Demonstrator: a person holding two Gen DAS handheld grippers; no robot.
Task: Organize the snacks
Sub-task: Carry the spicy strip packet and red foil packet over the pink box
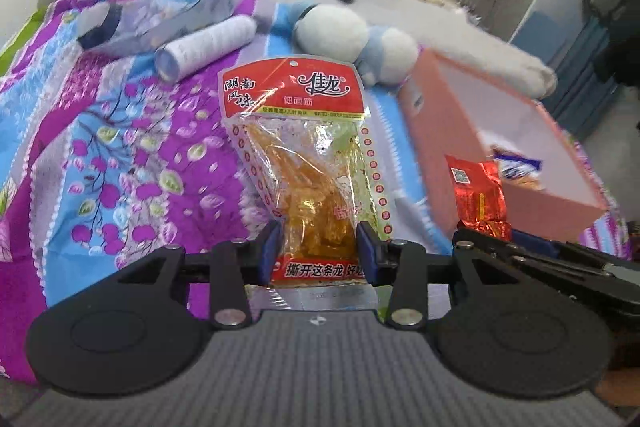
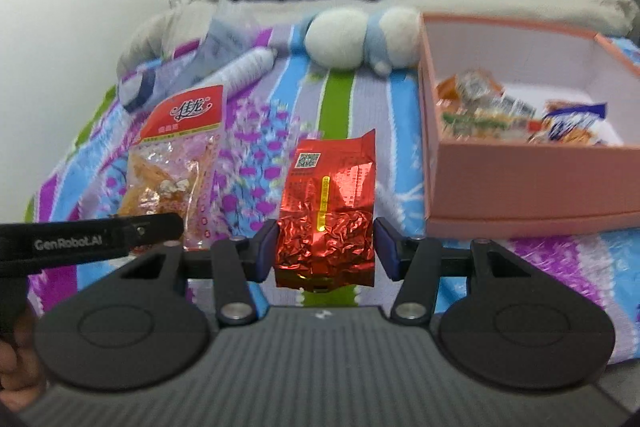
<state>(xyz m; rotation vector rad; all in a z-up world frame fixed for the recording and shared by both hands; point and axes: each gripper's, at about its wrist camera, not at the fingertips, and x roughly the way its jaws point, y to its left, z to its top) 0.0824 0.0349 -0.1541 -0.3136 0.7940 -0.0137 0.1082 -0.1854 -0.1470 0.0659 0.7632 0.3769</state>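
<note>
Red foil packet [image 2: 326,211], pink box [image 2: 532,183], purple-blue floral bedsheet [image 1: 120,155]

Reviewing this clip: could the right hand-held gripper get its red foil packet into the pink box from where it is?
Probably yes. The right hand-held gripper is shut on the red foil packet, and the pink box sits open-topped just to its right with bare floor beside the snacks inside. Nothing lies between them.

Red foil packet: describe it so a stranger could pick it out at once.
Start at the pink box on the floral bedspread. Just left of it, the right gripper holds the red foil packet upright. Unlike the clear, red-topped snack bag further left, it is crinkled, opaque foil.
</note>
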